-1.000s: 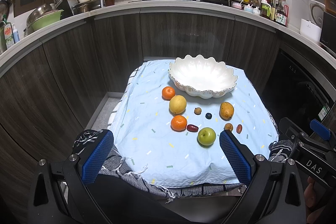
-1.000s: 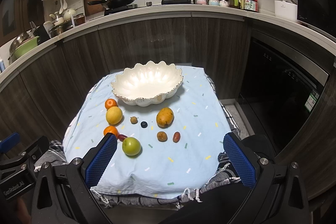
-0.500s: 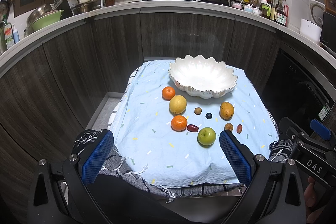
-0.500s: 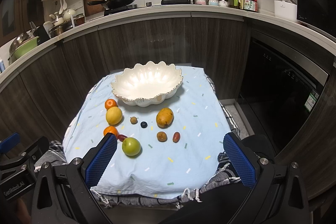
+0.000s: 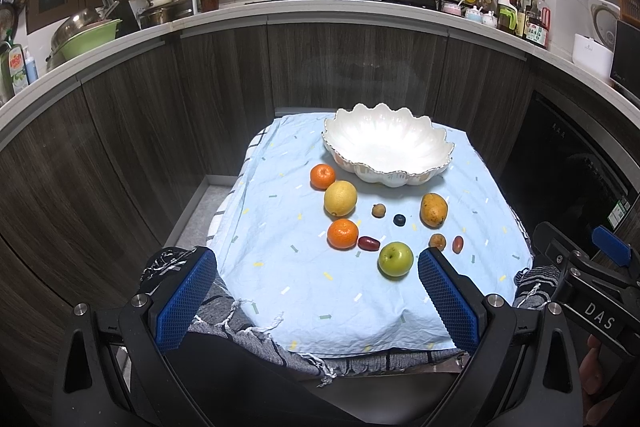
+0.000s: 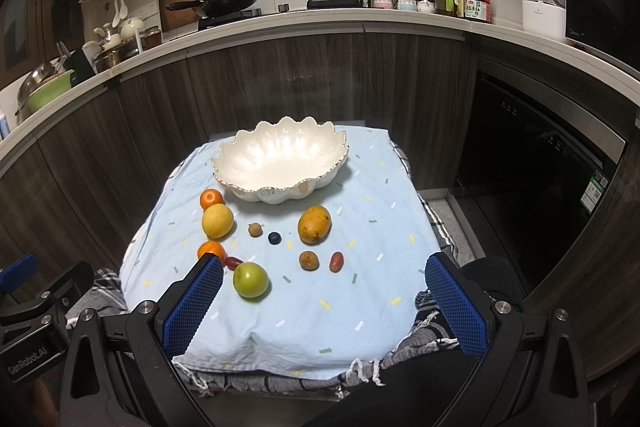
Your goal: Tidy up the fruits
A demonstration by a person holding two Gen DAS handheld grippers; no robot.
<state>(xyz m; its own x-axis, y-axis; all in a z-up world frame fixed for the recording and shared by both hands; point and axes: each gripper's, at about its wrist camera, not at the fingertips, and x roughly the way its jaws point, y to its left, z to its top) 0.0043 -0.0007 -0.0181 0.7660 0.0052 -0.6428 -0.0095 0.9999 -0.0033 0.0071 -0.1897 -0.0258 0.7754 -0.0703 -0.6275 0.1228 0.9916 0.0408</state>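
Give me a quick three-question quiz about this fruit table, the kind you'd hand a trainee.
1. True or false: the white bowl already holds fruit.
2. Which fruit lies nearest the jaws of the left gripper?
A. mango
B. green apple
C. lemon
3. Fill in: between the small brown fruit and the mango lies a dark ____.

Key
1. False: the bowl is empty, and all the fruit lies on the blue cloth.
2. B
3. blueberry
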